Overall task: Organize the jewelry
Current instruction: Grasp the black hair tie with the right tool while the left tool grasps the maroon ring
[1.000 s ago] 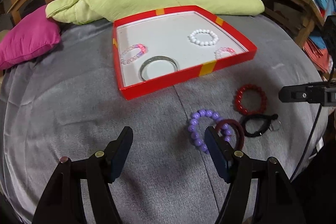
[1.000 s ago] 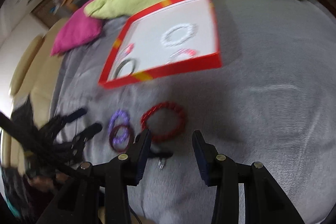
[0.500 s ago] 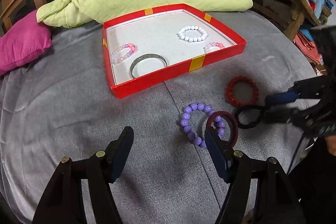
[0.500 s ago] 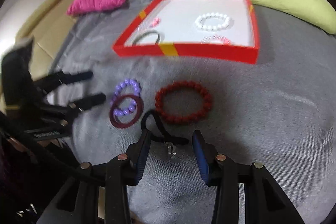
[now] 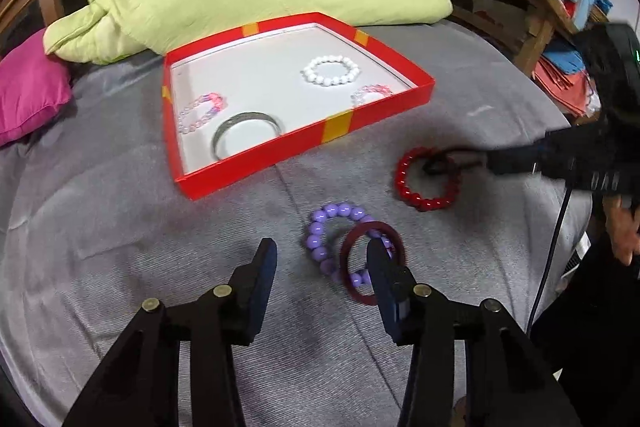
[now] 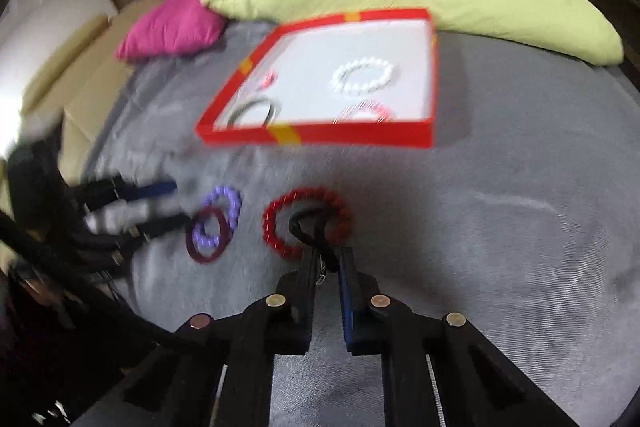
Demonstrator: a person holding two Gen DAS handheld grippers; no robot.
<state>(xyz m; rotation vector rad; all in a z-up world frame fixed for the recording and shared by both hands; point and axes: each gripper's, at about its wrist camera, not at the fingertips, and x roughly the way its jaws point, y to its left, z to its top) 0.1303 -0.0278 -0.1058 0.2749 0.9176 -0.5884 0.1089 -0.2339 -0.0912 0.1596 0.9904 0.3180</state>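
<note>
My right gripper [image 6: 325, 259] is clenched on the black cord bracelet [image 6: 306, 227], pinching it near its small metal clasp; the cord's loop sticks out ahead of the fingertips and lies over the inside of the red bead bracelet [image 6: 308, 223], which sits on the grey bedcover [image 6: 500, 227]. From the left wrist view the same grip shows at the right edge, the right gripper [image 5: 486, 161] holding the black cord bracelet [image 5: 444, 163] across the red bead bracelet [image 5: 428, 179]. My left gripper [image 5: 320, 251] has its jaws closing, with only bare grey bedcover [image 5: 120, 227] between them; its right finger [image 5: 380, 263] overlaps the dark red bangle [image 5: 372, 263], though I cannot tell whether it touches it. That bangle lies partly over the purple bead bracelet [image 5: 332, 239]. Further out, the red box [image 5: 256, 167] with yellow tape marks rests open on the cover, white inside. In it: a white bead bracelet [image 5: 330, 70] toward the far right, a pink and clear bead bracelet [image 5: 200, 107] at the left, a silver bangle [image 5: 246, 131] against the near wall, and another pink bead bracelet [image 5: 372, 93] half hidden behind the near right wall. Behind the box lies a green blanket [image 5: 240, 3], a magenta cushion [image 5: 28, 95] at the left edge
</note>
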